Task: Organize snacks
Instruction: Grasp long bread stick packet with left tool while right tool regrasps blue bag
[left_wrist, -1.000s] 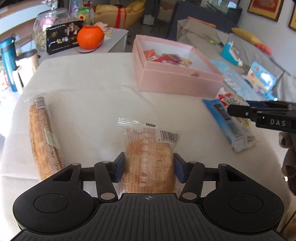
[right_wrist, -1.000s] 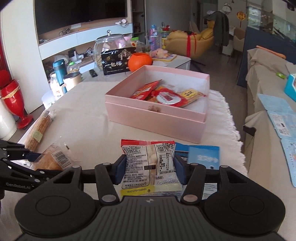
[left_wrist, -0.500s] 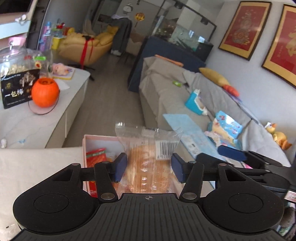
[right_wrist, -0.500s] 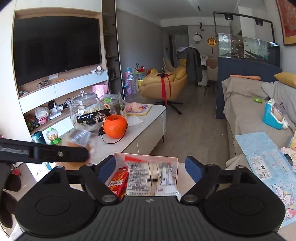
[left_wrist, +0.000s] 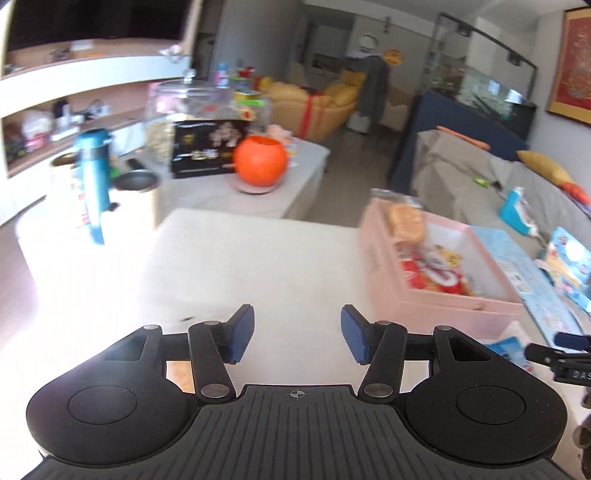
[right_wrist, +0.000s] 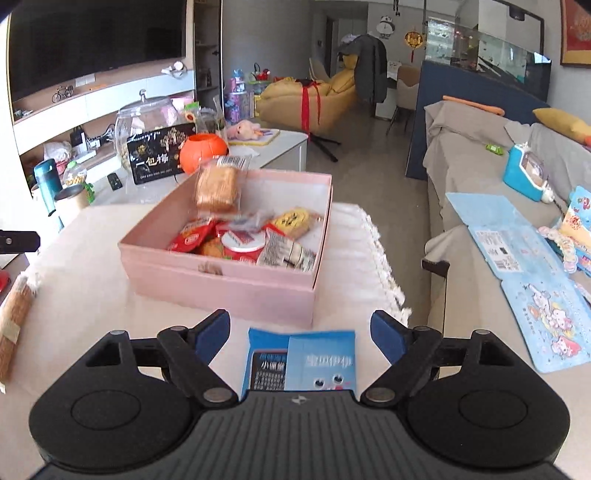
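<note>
In the right wrist view, a long clear-wrapped bread stick lies at the white table's left edge. A wrapped brown bread slice, blurred, is at the open pink cardboard box's far-left wall. Both the left gripper and the right gripper have fingers spread, empty. A blue snack packet lies between the right fingers.

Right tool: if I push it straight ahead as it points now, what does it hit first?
Most likely the blue snack packet, lying flat between the open right tool fingers. Beyond it stands the pink box near wall. Height above the table is unclear, so it might pass over the packet.
</note>
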